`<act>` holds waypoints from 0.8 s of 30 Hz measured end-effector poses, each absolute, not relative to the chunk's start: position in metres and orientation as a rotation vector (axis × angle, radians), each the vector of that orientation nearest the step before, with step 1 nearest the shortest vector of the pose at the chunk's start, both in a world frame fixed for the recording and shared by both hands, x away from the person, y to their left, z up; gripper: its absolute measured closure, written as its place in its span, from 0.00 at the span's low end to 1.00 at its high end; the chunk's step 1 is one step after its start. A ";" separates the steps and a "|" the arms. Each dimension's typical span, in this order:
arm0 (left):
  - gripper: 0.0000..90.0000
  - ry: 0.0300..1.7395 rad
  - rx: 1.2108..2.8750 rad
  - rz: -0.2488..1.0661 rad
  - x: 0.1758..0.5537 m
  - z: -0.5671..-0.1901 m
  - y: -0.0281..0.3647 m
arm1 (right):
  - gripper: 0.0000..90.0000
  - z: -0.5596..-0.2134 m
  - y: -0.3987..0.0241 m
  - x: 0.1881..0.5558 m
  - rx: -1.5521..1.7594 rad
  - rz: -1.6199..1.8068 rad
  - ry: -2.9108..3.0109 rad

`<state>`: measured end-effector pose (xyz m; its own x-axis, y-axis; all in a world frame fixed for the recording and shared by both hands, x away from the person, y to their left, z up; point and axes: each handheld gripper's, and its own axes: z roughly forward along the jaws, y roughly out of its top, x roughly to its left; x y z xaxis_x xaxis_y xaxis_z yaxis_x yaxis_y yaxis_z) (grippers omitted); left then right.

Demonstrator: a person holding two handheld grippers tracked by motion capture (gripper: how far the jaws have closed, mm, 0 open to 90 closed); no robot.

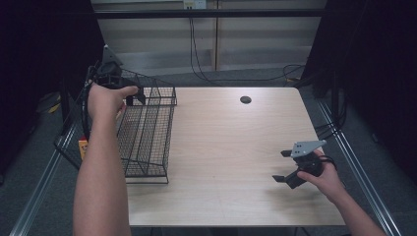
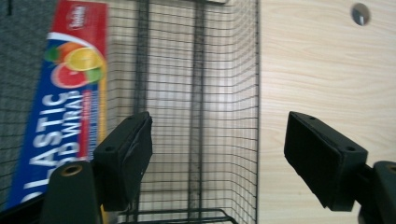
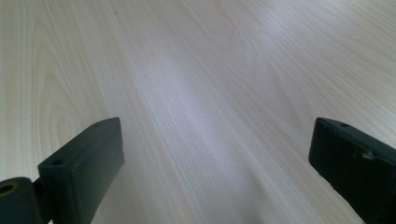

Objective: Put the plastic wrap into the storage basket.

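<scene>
box (image 2: 56,107) reading "PLASTIC WRAP", wire basket (image 2: 205,93)

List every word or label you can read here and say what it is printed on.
"PLASTIC" and, below it, "WRAP": white letters on the blue plastic wrap box beside the wire basket; the first letters are cut off.
Brand logo on the box's red end: too small to read.

High view looks down over the whole table (image 1: 231,147). Left gripper view hangs close above the wire basket (image 2: 201,93), also at the high view's left. Right gripper view skims bare tabletop.
</scene>
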<state>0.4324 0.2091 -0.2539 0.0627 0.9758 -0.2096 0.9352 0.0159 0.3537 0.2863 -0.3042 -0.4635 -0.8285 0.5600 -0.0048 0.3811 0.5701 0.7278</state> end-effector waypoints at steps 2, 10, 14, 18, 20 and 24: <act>0.26 1.882 1.962 0.134 0.432 -0.256 0.202 | 0.03 -0.463 -0.304 0.286 0.786 1.111 2.569; 0.25 1.813 2.007 0.113 0.429 -0.265 0.185 | 0.03 -0.463 -0.303 0.286 0.777 1.109 2.573; 0.25 1.786 2.005 0.083 0.428 -0.269 0.180 | 0.03 -0.463 -0.302 0.286 0.770 1.106 2.572; 0.24 1.763 2.023 0.070 0.427 -0.275 0.171 | 0.03 -0.463 -0.302 0.286 0.768 1.108 2.574; 0.24 1.739 2.053 0.084 0.426 -0.278 0.166 | 0.03 -0.463 -0.302 0.286 0.771 1.106 2.567; 0.24 1.693 2.090 0.069 0.423 -0.283 0.156 | 0.03 -0.462 -0.303 0.286 0.771 1.108 2.567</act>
<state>0.4232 0.1562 -0.2831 0.2463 0.9400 -0.2361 0.9175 -0.1477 0.3694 0.2861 -0.3025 -0.4624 -0.8317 0.5551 -0.0112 0.3727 0.5732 0.7297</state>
